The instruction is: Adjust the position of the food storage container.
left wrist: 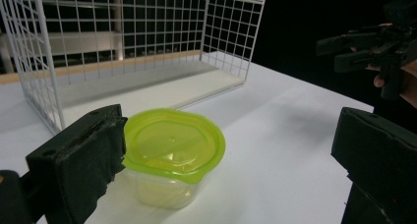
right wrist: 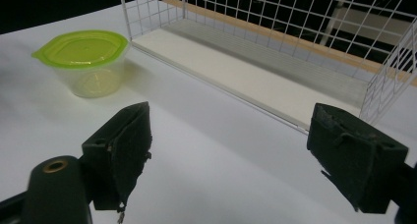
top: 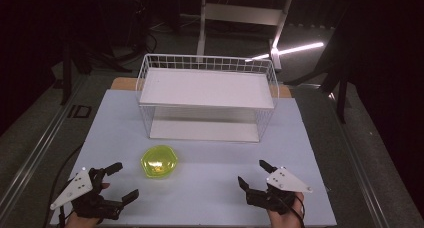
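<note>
A small clear plastic container with a lime-green lid stands on the white table, just in front of the white wire basket rack and apart from it. The left gripper lies near it with its jaws spread wide. In the left gripper view the container sits between the two black jaws, close to the left one, but I cannot tell if that jaw touches it; nothing is clamped. The right gripper rests well apart at the other side, also released and holding nothing.

I judge that the step in hand is the approach to the container, before any grasp. The next move calls for the left gripper to go forward until both pads stand beside the container's wall, under the lid's rim, and then to close gently, because the thin plastic may bend or slide on the smooth table.
</note>
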The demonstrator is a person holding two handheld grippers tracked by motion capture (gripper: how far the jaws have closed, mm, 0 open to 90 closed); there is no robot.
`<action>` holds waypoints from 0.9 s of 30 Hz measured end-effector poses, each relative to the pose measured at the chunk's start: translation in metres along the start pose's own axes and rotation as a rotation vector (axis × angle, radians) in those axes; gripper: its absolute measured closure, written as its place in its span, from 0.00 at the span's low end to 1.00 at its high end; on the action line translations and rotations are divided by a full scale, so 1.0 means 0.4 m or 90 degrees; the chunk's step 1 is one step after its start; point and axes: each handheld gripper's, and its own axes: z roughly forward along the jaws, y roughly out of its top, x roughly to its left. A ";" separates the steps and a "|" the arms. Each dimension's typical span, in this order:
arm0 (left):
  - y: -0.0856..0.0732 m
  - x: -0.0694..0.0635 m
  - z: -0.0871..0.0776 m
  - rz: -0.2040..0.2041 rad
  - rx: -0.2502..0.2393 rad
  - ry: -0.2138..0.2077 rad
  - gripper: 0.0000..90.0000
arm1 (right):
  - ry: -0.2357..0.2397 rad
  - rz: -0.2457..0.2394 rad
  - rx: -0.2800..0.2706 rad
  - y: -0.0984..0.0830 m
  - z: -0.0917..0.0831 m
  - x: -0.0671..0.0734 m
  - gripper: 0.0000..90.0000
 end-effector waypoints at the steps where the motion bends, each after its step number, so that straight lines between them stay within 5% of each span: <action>1: -0.001 0.001 -0.001 0.000 0.004 0.001 0.01 | 0.000 -0.003 -0.002 0.001 0.000 0.001 0.18; 8: 0.010 0.001 -0.015 -0.013 -0.013 0.038 0.01 | 0.012 -0.005 -0.010 0.008 -0.006 0.011 0.18; 17: -0.003 0.003 -0.001 0.003 0.084 0.095 0.03 | 0.015 -0.005 -0.019 0.014 -0.010 0.016 0.17; 21: -0.011 0.006 0.004 0.017 0.116 0.119 0.18 | 0.023 0.008 -0.020 0.015 -0.011 0.015 0.17; 27: -0.022 0.011 0.014 0.045 0.181 0.171 0.57 | 0.025 0.000 -0.024 0.016 -0.013 0.018 0.17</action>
